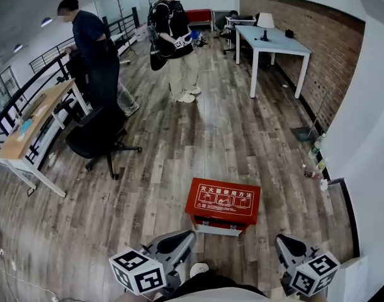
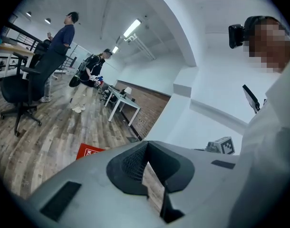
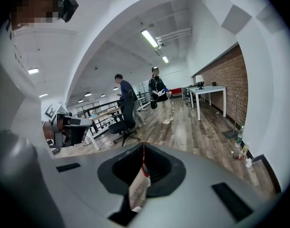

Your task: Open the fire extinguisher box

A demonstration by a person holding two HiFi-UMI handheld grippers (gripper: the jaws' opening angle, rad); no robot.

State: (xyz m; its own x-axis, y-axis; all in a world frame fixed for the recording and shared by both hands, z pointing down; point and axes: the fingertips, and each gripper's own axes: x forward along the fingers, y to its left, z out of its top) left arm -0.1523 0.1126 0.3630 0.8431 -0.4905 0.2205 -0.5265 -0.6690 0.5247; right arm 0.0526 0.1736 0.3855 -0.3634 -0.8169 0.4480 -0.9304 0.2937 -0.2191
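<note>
The flat red metal fire extinguisher box (image 1: pixel 218 224) sits on the wood-plank floor (image 1: pixel 242 137) directly ahead of you, its printed lid (image 1: pixel 225 200) down and shut, well apart from both claws. Your left claw (image 1: pixel 184 235) is clenched, its tips meeting with nothing between them, as its own view (image 2: pixel 146 148) confirms. Your right claw (image 3: pixel 144 147) is likewise clenched and empty. The box looks like stiff painted sheet metal. It is probably heavy enough to stay put if loaded, but slick under the pads. Release one claw and take the lid's near front lip, where a thin edge offers purchase. Brace the base with the other if it slides.
</note>
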